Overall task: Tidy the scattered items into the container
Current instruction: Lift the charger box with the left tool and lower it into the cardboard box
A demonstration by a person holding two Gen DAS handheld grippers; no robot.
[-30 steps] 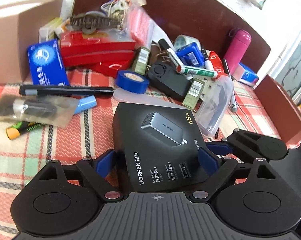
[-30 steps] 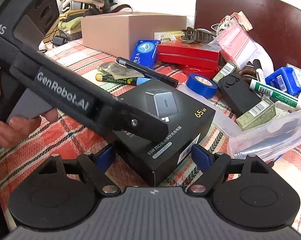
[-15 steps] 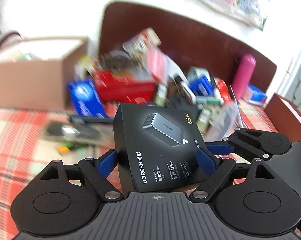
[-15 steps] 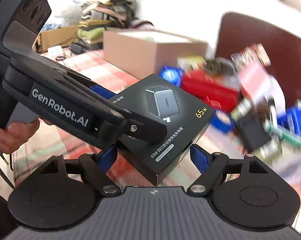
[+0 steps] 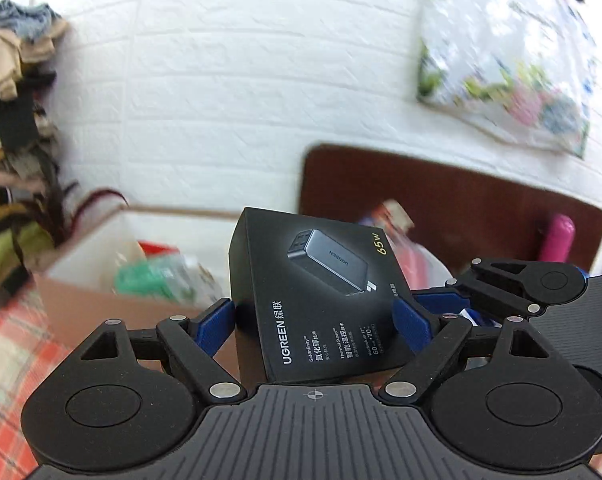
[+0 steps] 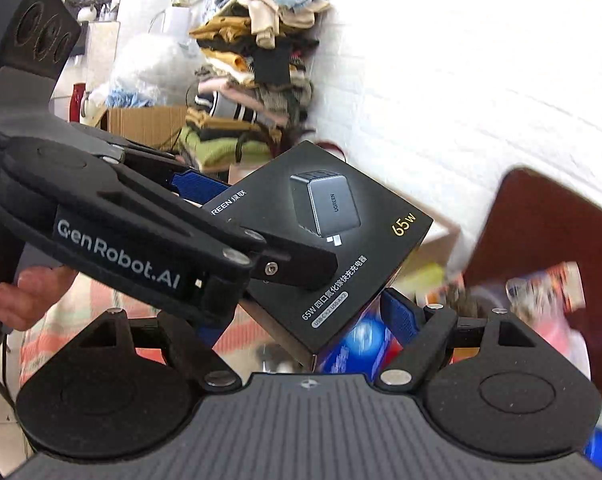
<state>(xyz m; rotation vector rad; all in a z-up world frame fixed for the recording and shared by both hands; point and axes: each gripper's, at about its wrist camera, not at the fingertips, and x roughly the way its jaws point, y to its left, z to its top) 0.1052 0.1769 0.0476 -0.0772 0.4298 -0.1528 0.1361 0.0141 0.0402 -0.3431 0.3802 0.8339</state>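
Observation:
A black UGREEN 65W charger box [image 5: 317, 292] is held up in the air between both grippers. My left gripper [image 5: 315, 318] is shut on its two sides with the blue pads. My right gripper [image 6: 301, 320] also has the box [image 6: 325, 232] between its blue pads, and the left gripper's fingers [image 6: 161, 236] cross in front of it from the left. The open cardboard container [image 5: 101, 280] stands below and to the left, with green and red items inside.
The scattered pile [image 6: 541, 300] lies blurred at the right in front of a brown chair back [image 5: 441, 200]. A pink bottle [image 5: 559, 240] stands at the far right. A stack of clothes [image 6: 253, 80] is against the white wall. The red plaid cloth [image 5: 9, 344] covers the table.
Both grippers have lifted the charger box off the table and swung it up and left toward the cardboard container. The views now tilt up at the wall.

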